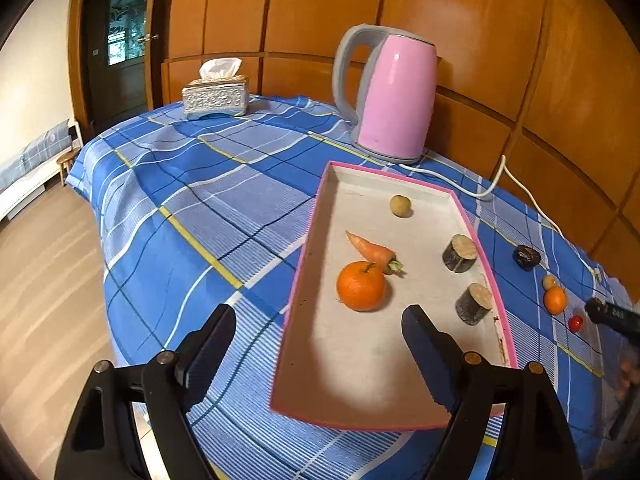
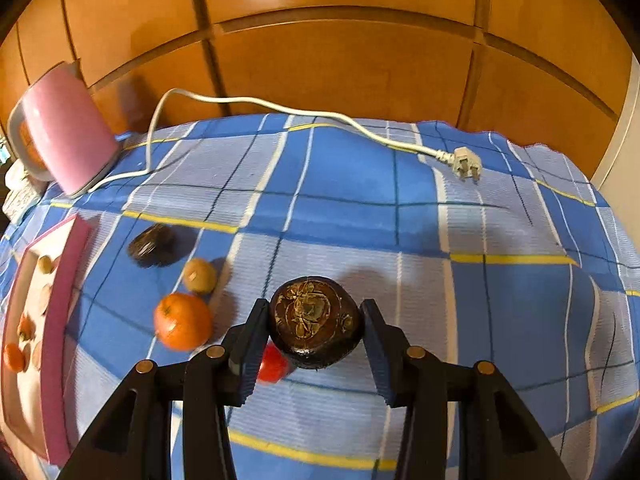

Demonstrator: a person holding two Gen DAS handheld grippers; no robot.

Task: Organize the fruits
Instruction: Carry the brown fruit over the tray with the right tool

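A pink-rimmed tray [image 1: 496, 288] holds an orange [image 1: 361, 286], a carrot [image 1: 370, 250], a small tan fruit [image 1: 400, 205] and two dark cut stalk pieces [image 1: 460, 253]. My left gripper [image 1: 318, 344] is open and empty over the tray's near end. My right gripper [image 2: 315, 340] is shut on a dark brown water chestnut [image 2: 316, 320], lifted above the cloth. Under it lies a small red fruit [image 2: 272, 368]. On the cloth beside it lie an orange [image 2: 183, 321], a tan fruit [image 2: 199, 275] and another dark chestnut [image 2: 151, 245]. The tray's edge [image 2: 60, 320] shows at the left of the right wrist view.
A pink kettle [image 1: 396, 100] stands behind the tray; its white cord and plug [image 2: 464, 162] trail across the blue plaid cloth. A tissue box [image 1: 216, 94] sits at the far left corner. Wooden panels back the table. The table edge drops to the floor at the left.
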